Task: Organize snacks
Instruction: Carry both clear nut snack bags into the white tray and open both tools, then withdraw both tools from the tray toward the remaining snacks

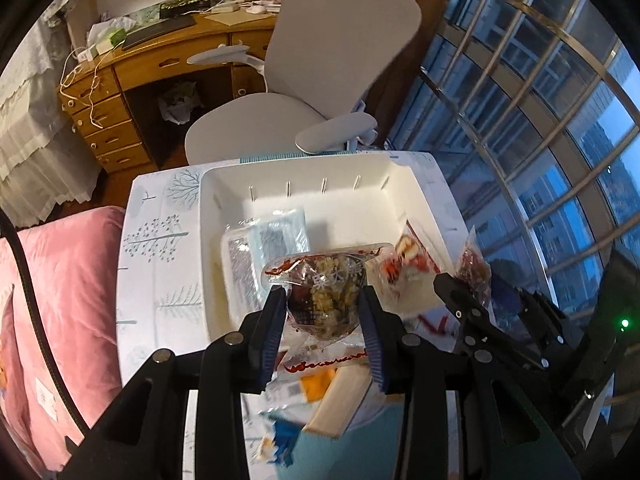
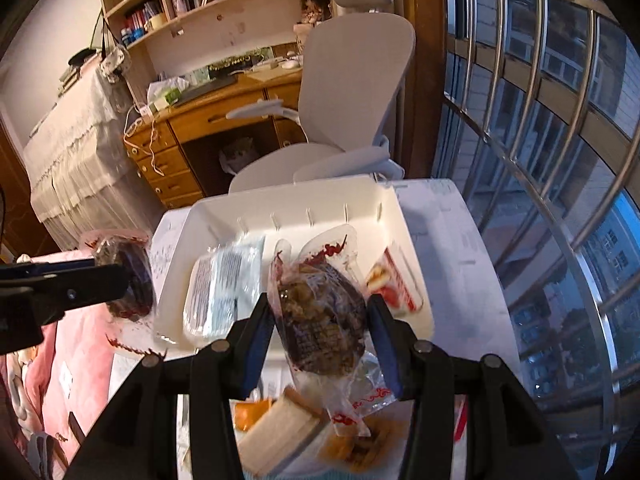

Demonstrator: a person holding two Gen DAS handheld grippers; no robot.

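Over the near edge of the white bin (image 1: 208, 240), the left gripper (image 1: 324, 300) holds a clear snack packet (image 1: 320, 292) of dark fruit stuffed with pale nut pieces, its blue-padded jaws pressed on either side of the packet's bulge. The packet hangs clear of the table, with its red-printed sealed end trailing toward 6 o'clock.

In the right wrist view, the right gripper (image 2: 320, 316) clamps a second packet (image 2: 320, 320) of the same sort, the jaws narrowed onto its sides and the wrapper's tail drooping below them. From the left camera that same gripper shows at 3 o'clock, its packet poking up above the black fingers.

Inside the bin, two pale blue-and-silver wrapped bars (image 1: 264, 248) lie side by side toward 9 o'clock of the held packet, and a red-and-white pack (image 2: 396, 284) leans against the wall at 2 o'clock. Another clear packet with red print (image 2: 336, 248) seems to lie flat on the bin floor behind the right gripper's load, though the held wrapper partly covers it.

The bin sits on a white table (image 1: 160, 248) with a tree pattern. More loose snacks (image 2: 280, 424) crowd the table at 6 o'clock, blurred. A grey office chair (image 1: 320, 80) stands at 12 o'clock, with a wooden desk (image 1: 160, 60) beyond it.
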